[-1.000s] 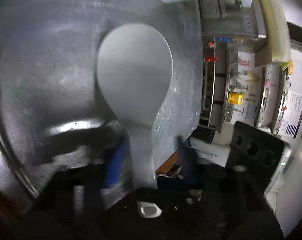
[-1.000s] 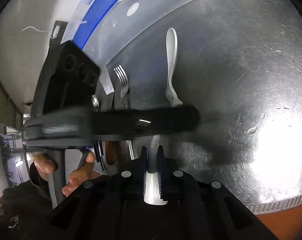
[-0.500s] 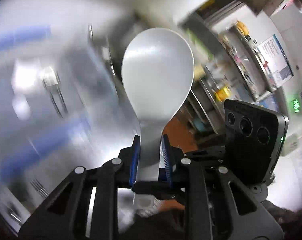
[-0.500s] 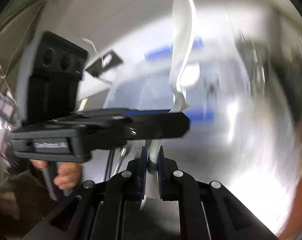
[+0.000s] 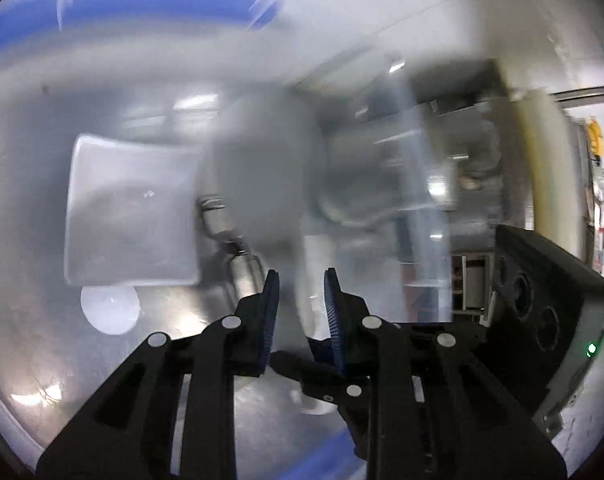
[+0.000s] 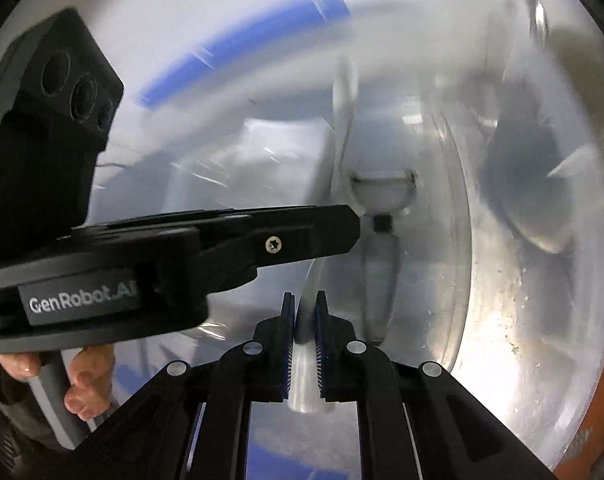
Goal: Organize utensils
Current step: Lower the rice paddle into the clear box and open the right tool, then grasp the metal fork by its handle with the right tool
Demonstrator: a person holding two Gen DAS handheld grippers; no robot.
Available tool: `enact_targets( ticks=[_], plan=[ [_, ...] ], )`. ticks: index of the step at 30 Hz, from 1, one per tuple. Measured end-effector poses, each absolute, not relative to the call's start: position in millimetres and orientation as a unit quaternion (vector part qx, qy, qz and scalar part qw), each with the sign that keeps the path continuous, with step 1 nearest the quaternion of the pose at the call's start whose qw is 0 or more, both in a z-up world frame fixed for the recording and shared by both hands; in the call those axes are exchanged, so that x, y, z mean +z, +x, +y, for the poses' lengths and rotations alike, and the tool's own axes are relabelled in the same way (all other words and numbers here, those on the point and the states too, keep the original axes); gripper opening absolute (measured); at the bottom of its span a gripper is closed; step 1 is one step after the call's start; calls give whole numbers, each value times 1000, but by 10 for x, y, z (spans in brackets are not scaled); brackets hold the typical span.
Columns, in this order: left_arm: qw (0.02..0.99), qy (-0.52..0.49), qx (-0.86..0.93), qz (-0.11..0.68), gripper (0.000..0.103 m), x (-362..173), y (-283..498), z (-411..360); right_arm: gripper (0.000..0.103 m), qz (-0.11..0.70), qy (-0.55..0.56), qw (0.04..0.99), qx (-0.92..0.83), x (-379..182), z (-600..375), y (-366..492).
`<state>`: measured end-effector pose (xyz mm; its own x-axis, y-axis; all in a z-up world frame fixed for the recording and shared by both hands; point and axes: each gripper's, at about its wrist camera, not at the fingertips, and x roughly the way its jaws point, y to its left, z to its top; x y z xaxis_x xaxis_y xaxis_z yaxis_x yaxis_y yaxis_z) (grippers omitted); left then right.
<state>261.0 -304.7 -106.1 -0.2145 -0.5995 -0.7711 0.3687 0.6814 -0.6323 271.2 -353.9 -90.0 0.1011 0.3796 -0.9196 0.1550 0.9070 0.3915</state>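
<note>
Now left gripper [image 5: 300, 294] parted, right gripper [image 6: 303, 322] still pinching spoon [image 6: 342, 128].

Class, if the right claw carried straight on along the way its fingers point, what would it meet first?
Probably the clear plastic tub ahead: the right claw holds a white spoon aimed into it. Motion blur leaves depth uncertain.

Left tongs [image 5: 298, 300] are seen with jaws parted. Right tongs [image 6: 303, 320] are held nearly closed, pads pinched together. Left tongs [image 6: 222, 240] cross the right wrist view, gripped by a bare hand [image 6: 78, 380].
</note>
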Motion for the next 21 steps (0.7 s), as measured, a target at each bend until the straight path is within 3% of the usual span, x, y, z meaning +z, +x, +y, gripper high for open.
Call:
enact_targets(
  ticks=[7, 9, 11, 13, 15, 16, 17, 21],
  plan=[
    [623, -32, -349, 699, 24, -1366, 2610, -3074, 13, 700, 165, 694, 39, -1039, -3458, 2888],
    [654, -18, -350, 670, 36, -1168, 2575, -3007, 13, 676, 152, 721, 24, -819, -3452, 2810],
    [691, -27, -366, 623, 66, -757, 2470, -2817, 15, 629, 138, 764, 31, -395, -3368, 2572],
    [724, -42, -388, 568, 72, -312, 2253, -2590, 16, 585, 136, 797, 69, -8, -3225, 2254],
    [746, -61, -414, 518, 76, 110, 1970, -2206, 32, 540, 135, 820, 135, 381, -2964, 1799],
    [754, -74, -423, 497, 87, 278, 1836, -1994, 47, 524, 132, 825, 164, 493, -2785, 1554],
    [761, -88, -428, 478, 94, 387, 1689, -1776, 49, 520, 126, 826, 177, 520, -2646, 1415],
    [796, -110, -405, 436, 95, 511, 1169, -967, 49, 604, 84, 772, 179, -172, -1861, 848]
  ],
)
